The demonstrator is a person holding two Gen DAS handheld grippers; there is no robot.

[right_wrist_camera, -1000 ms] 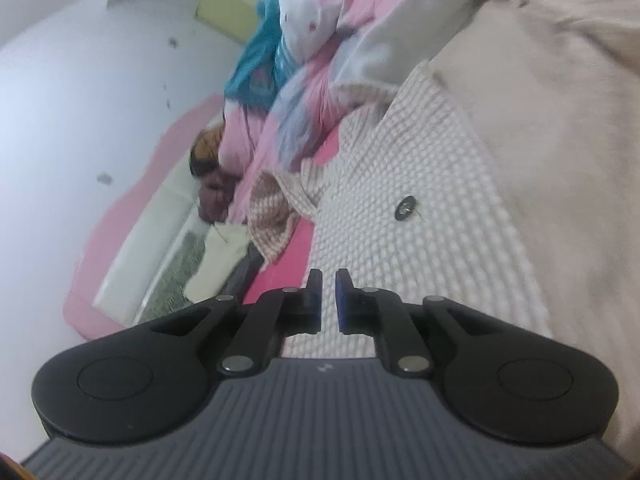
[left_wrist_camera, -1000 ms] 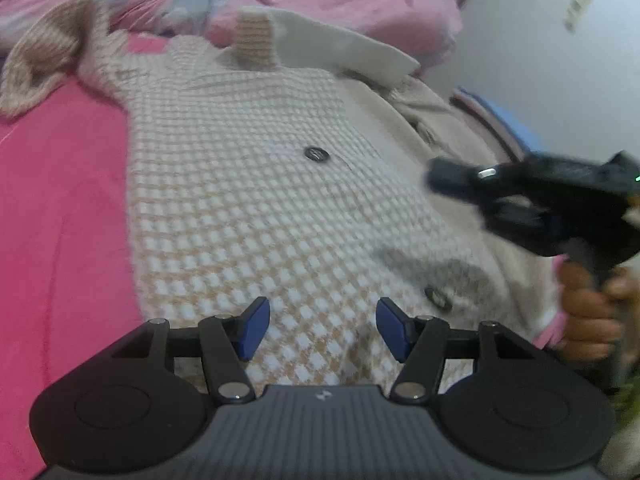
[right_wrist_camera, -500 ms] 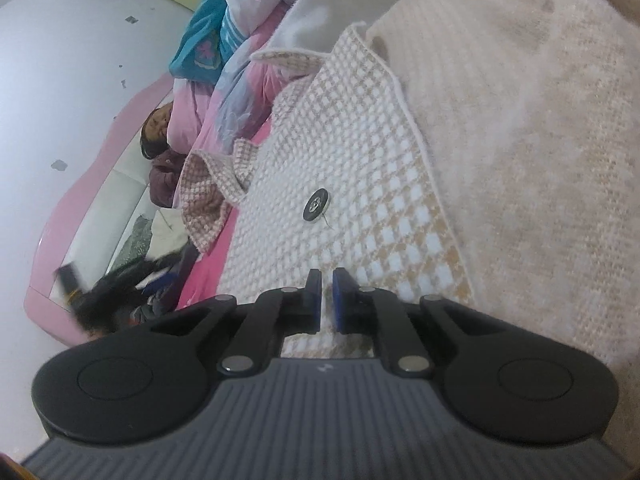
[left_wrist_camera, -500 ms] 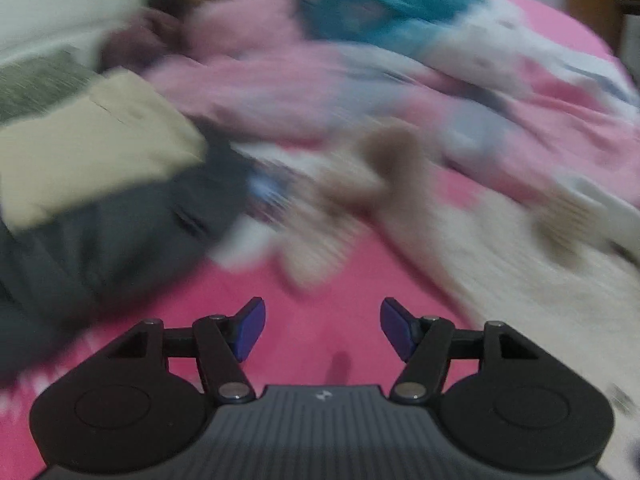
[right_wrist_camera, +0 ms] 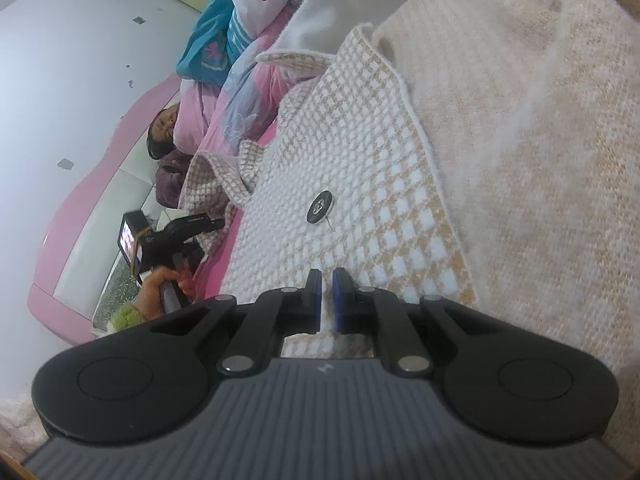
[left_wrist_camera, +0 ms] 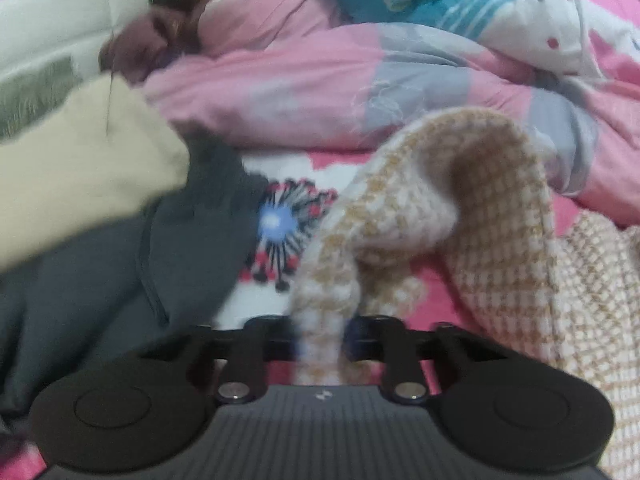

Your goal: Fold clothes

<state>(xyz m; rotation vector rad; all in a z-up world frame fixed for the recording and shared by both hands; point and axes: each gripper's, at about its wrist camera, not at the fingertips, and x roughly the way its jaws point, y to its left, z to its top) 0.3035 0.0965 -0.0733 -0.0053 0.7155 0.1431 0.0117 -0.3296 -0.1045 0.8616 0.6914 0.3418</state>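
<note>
Left wrist | left hand-held gripper (left_wrist_camera: pixel 320 340) just closed on knit houndstooth sleeve (left_wrist_camera: pixel 400 216) (fuzzy)

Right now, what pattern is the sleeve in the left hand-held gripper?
Tan-and-white check on the sleeve, clearest in the left wrist view.

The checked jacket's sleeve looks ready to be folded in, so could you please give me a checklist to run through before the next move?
1. Left gripper on the sleeve: ok. Its jaws have just been closing, and the cuff end sits between them.
2. How firm that grip is: cannot tell, the picture is blurred there.
3. Right gripper pinning the jacket front: ok, its jaws are shut at the hem edge; whether cloth is pinched, cannot tell.
4. Jacket front lying flat for the fold: ok, smooth around the button.
5. Sleeve free of the grey garment beside it: cannot tell.
</note>
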